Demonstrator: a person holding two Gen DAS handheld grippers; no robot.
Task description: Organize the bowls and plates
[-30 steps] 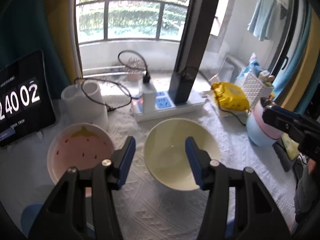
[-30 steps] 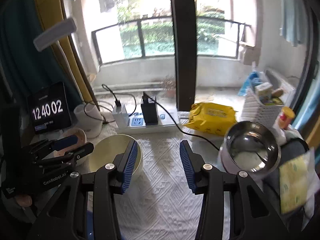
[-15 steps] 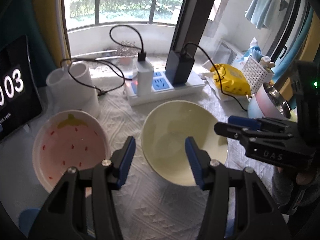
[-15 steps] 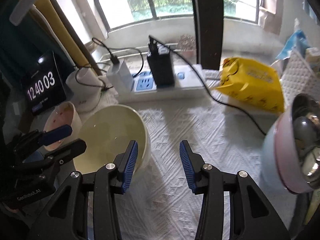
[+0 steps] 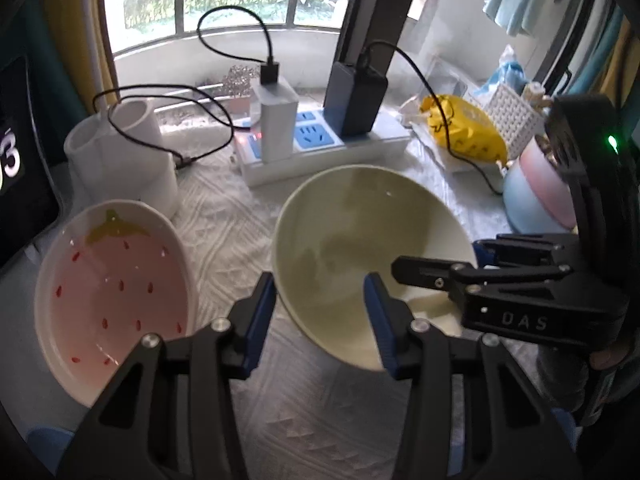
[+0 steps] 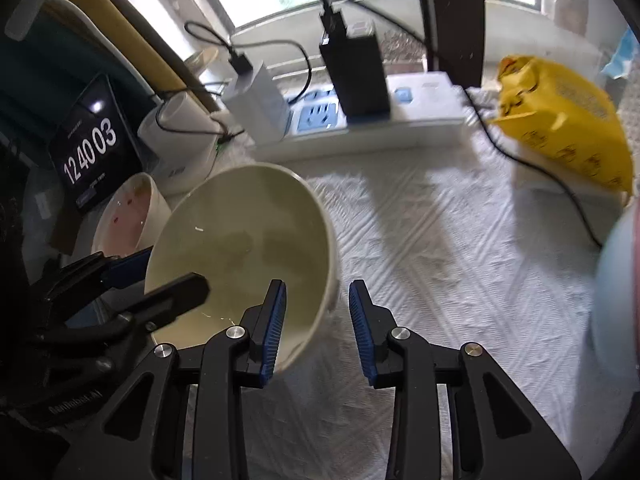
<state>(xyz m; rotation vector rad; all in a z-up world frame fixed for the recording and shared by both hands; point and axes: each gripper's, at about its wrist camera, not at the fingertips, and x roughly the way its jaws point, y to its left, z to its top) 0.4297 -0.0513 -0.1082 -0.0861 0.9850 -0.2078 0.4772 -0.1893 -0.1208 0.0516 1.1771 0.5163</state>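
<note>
A cream bowl [image 5: 344, 240] [image 6: 240, 240] stands on the white cloth. My left gripper [image 5: 320, 316] straddles its near rim, one pad outside the wall and one inside. Its jaws are closing and the pads do not press on the wall. My right gripper [image 6: 317, 326] straddles the bowl's right rim, left pad inside, right pad outside with a gap. Its jaws are closing too. Each gripper shows in the other's view, the right gripper [image 5: 436, 258] and the left gripper [image 6: 176, 270]. A pink strawberry dish [image 5: 108, 280] [image 6: 128, 216] sits left of the bowl.
Behind the bowl lies a power strip [image 5: 360, 148] with chargers and cables. White cups [image 5: 120, 152] and a clock tablet [image 6: 92, 148] stand at the left. A yellow packet [image 5: 464, 128], a white basket [image 5: 512, 120] and stacked pink and blue bowls [image 5: 536, 188] sit at the right.
Both grippers have come down onto the cream bowl. The right one swung in from the right and now straddles its rim. Both pairs of jaws stand narrower than before.
</note>
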